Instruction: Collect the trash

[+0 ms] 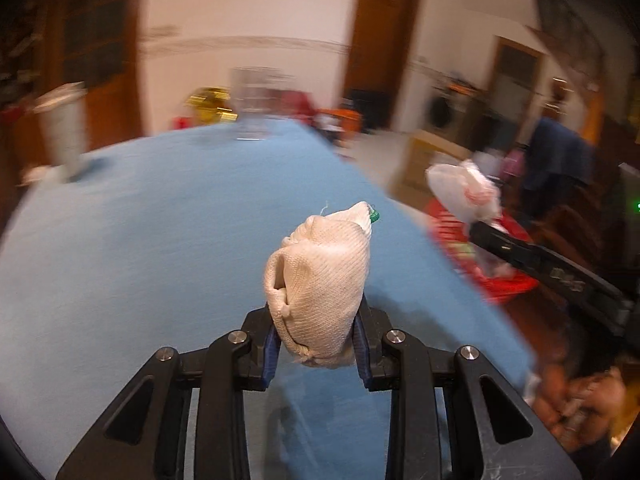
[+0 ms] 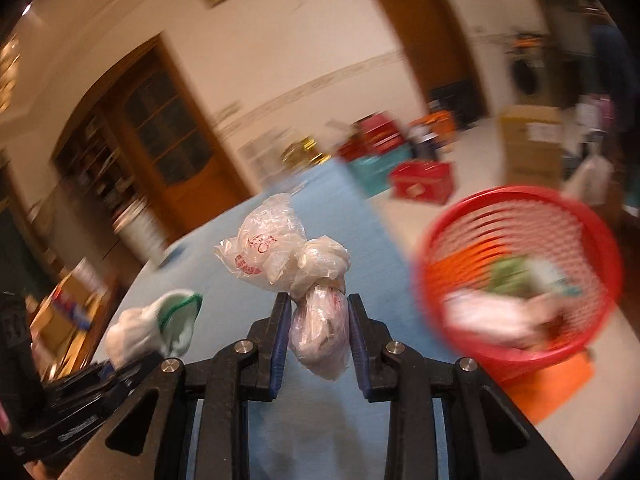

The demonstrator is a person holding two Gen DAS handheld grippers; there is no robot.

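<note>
Trash is sitting in both claws: the left claw [image 1: 318, 338] is clenching a cream knitted glove [image 1: 320, 284] with a green cuff edge, blue pads pressing its lower end from both sides, the glove sticking up and forward above the blue tabletop [image 1: 160, 240]. The right claw [image 2: 318, 346] is gripping a knotted clear plastic bag [image 2: 280, 252] with red print, pads squeezing the wadded part below the knot, the puffed part standing up past the fingertips. In the right wrist view the glove [image 2: 156, 328] is showing at lower left, just beside the other claw's black frame. A red mesh basket [image 2: 520, 276] is standing on the floor right of the tabletop edge, on an orange sheet [image 2: 548, 388], already holding white and green scraps; contents are too blurred to identify. In the left wrist view the bag [image 1: 464, 192] is hanging over the basket [image 1: 508, 288] area beyond the tabletop's right edge, exact overlap unclear through blur. On the far tabletop a clear container [image 1: 256, 108] and a pale upright thing [image 1: 64, 136] at the left edge are standing, both smeared. Both frames are heavily motion-blurred outside the claws.
</note>
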